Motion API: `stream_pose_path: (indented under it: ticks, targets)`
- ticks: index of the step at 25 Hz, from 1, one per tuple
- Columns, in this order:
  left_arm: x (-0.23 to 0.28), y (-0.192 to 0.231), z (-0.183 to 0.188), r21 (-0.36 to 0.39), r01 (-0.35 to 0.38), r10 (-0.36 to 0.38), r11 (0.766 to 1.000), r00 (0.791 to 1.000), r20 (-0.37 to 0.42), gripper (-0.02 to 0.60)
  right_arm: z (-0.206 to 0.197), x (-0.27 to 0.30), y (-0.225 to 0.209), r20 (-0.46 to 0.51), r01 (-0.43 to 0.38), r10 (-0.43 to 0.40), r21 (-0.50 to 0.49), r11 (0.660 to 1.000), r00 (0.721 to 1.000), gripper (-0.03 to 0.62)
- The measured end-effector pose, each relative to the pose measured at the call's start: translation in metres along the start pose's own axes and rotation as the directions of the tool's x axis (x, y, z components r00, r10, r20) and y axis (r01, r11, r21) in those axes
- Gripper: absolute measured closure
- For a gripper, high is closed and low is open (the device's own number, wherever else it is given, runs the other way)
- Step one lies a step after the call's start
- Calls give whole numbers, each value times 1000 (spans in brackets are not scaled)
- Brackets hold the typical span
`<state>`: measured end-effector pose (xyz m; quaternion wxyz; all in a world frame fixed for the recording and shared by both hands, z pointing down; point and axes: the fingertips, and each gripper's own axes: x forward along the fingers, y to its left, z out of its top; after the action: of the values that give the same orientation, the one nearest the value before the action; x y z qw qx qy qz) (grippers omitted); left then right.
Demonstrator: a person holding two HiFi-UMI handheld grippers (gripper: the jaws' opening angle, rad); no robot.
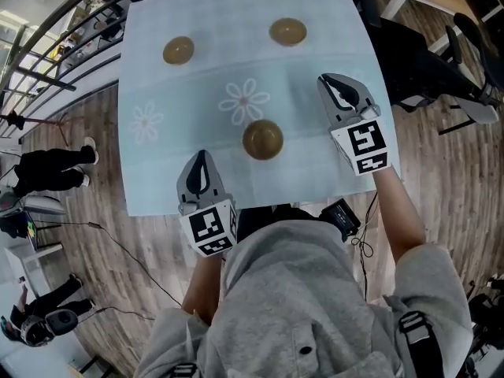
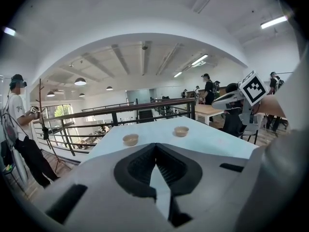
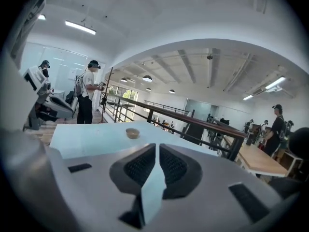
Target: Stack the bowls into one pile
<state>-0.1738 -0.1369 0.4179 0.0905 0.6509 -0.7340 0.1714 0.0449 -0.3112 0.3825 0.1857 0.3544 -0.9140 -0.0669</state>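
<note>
Three bowls, two grippers, one table.

There are three brown bowls, none yet stacked: the near bowl point(image 1: 262, 139), the far left bowl point(image 1: 179, 50) and the far right bowl point(image 1: 288, 31). One table point(image 1: 157, 191) carries them under one pale blue cloth point(image 1: 331, 10), which is printed with two white flowers, a larger flower point(image 1: 244, 101) and a fainter flower point(image 1: 146, 122). The grippers number two, the left gripper point(image 1: 200, 157) and the right gripper point(image 1: 329, 81), each bearing one marker cube. Two people in dark clothes stand on the wooden floor, an upper bystander point(image 1: 55, 168) and a lower bystander point(image 1: 39, 321).
</note>
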Motion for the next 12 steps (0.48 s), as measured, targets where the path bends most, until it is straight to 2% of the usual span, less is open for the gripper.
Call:
stream_pose_path:
  ticks: [12]
  targets:
    - [31, 30, -12, -16, 15, -15, 1000, 999, -44, 563, -7, 85, -7, -89, -16, 8, -92, 996, 996, 564]
